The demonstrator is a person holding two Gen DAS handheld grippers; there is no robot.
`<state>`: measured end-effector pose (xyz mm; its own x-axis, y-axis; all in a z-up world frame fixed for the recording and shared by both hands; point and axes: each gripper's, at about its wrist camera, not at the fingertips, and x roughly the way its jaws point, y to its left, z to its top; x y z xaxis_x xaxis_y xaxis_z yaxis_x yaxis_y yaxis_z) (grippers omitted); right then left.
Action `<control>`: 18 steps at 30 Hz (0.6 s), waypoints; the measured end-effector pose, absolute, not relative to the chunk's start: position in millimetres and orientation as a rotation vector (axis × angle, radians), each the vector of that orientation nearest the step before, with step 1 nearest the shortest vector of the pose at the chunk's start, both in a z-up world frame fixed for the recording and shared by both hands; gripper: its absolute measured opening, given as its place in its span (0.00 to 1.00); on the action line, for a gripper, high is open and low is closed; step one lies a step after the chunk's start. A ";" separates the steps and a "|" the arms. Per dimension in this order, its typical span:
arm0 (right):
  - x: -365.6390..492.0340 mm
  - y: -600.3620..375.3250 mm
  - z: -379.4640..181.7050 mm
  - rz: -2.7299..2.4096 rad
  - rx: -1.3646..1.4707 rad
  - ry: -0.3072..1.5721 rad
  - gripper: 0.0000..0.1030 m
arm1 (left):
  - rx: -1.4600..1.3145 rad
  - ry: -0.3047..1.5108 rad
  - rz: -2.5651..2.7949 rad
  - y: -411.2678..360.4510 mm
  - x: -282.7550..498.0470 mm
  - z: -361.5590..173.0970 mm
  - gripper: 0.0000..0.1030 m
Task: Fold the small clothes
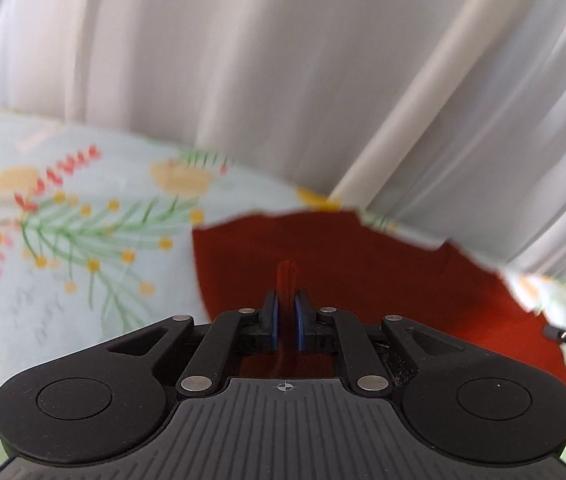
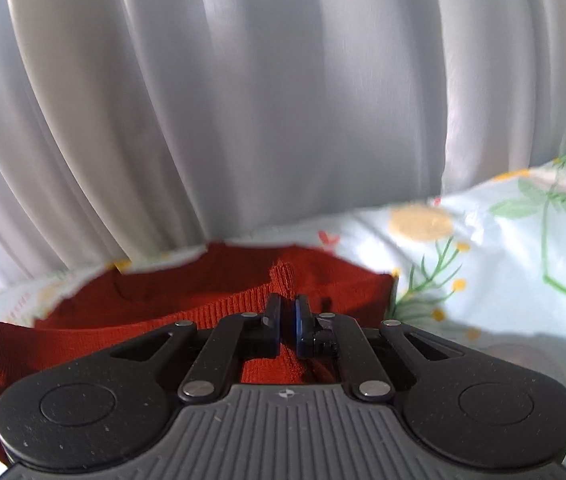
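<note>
Behind, we are facing a white curtain [image 2: 243, 100] above a floral sheet [image 1: 83, 220] where the red knit garment [image 1: 363, 280] is lying. We are pinching its ribbed folds, the left gripper [image 1: 286, 322] and right gripper [image 2: 287, 326] jaws nearly closed on cloth.

Both wrist views look low, close over the red garment [image 1: 363, 260] toward curtains [image 2: 243, 100].
</note>
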<state>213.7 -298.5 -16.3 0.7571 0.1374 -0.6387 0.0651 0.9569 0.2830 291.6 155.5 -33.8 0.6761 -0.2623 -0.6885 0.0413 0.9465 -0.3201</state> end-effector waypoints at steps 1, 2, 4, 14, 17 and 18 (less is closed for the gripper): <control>218.3 -297.4 -25.9 0.033 0.288 0.741 0.07 | -0.282 0.832 -0.167 155.3 290.7 -41.8 0.17; 221.7 -297.3 -32.5 0.028 0.278 0.759 0.08 | -0.281 0.838 -0.167 156.3 288.0 -47.4 0.21; 220.7 -298.6 -40.1 0.044 0.275 0.774 0.14 | -0.300 0.832 -0.184 160.2 282.0 -53.4 0.42; 217.8 -287.5 -37.9 0.044 0.134 0.766 0.09 | -0.293 0.828 -0.174 158.5 282.0 -51.3 0.09; 212.5 -272.4 -31.9 0.006 0.019 0.737 0.05 | -0.343 0.748 -0.204 164.2 276.9 -25.0 0.08; 208.9 -266.3 -25.4 0.000 -0.024 0.712 0.05 | -0.358 0.710 -0.219 166.7 277.1 -10.3 0.08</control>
